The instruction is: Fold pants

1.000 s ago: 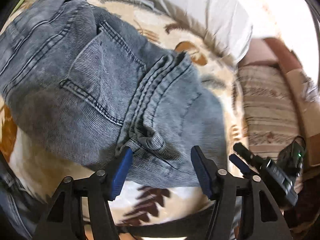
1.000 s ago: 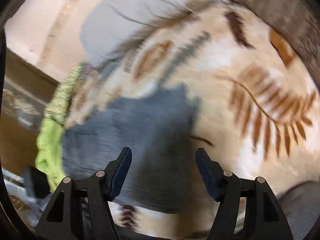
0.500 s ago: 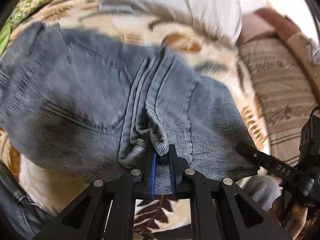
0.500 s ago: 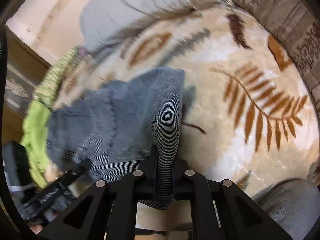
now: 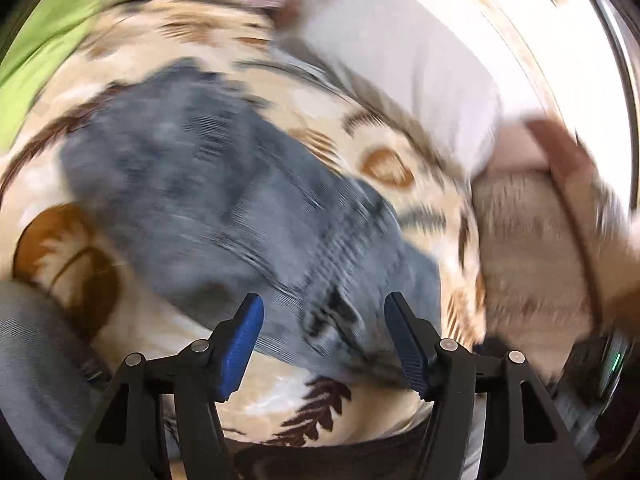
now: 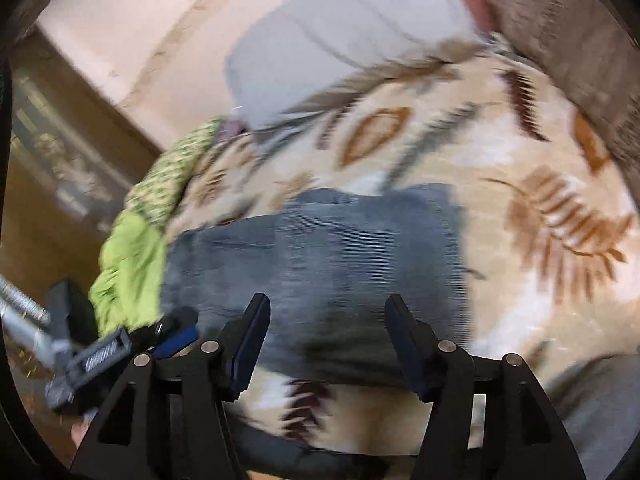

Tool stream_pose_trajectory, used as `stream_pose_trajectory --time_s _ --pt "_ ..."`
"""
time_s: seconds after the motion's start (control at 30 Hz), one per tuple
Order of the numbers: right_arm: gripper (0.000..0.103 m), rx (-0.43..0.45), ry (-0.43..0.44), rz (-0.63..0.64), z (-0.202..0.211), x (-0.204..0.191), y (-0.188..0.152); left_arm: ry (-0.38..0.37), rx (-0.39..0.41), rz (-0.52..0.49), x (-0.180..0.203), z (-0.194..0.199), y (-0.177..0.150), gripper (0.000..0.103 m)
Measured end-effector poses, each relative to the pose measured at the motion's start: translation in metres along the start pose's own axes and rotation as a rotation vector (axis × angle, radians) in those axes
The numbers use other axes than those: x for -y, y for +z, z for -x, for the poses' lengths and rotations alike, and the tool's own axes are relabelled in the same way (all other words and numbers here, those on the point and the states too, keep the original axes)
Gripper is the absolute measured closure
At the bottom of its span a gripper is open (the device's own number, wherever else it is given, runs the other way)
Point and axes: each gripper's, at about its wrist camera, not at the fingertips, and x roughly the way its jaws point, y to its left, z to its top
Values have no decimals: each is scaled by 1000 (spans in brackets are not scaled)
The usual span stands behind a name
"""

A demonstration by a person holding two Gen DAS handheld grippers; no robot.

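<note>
A bed spread with a cream blanket (image 6: 500, 152) — printed with brown, orange and grey fern leaves — carries everything here. The folded grey-blue jeans (image 6: 340, 264) lie flat on it, straight ahead of both pairs of tongs, with bare blanket showing between the near edge of the denim and the fingertips. Beyond the jeans, at the far end of the blanket, a pale grey pillow (image 6: 344, 40) rests on it. Off to the left of the right tongs — at the blanket's edge — sits a bunched green cloth (image 6: 132, 256), touching the jeans' left side. Both views are motion-blurred.
</note>
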Motion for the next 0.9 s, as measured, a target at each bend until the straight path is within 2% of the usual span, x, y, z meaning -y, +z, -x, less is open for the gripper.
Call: stream_pose_trajectory --time_s 0.03,0.1,0.17,0.33,0.47,0.6,0.77,0.8,0.83,0.87,0.9 --pt "39 -18 20 18 -6 -12 0 1 20 61 -16 6 6 40" --pt "39 -46 41 53 -22 -32 -2 54 59 174 -48 15 17 40" --pt "39 -70 62 94 -33 -52 -5 84 77 230 -72 26 21 40" --pt "39 -129 106 144 -62 -87 -12 88 95 381 -121 33 29 40" --pt "39 -151 119 170 -76 -102 -14 37 61 448 -145 13 36 41" --pt "39 -162 122 177 -86 -108 -11 25 10 541 -171 -15 42 45" --pt "39 -172 121 167 -96 -107 -9 11 95 554 -184 -15 44 45" --pt "39 -176 117 165 -98 -106 -9 10 111 565 -187 -15 44 50" --pt "39 -181 116 162 -101 -105 -10 20 115 565 -186 -15 43 60" --pt "39 -184 115 159 -103 -105 -10 35 112 545 -185 -18 43 88" --pt "39 -190 113 155 -106 -103 -11 38 101 516 -181 -18 43 91"
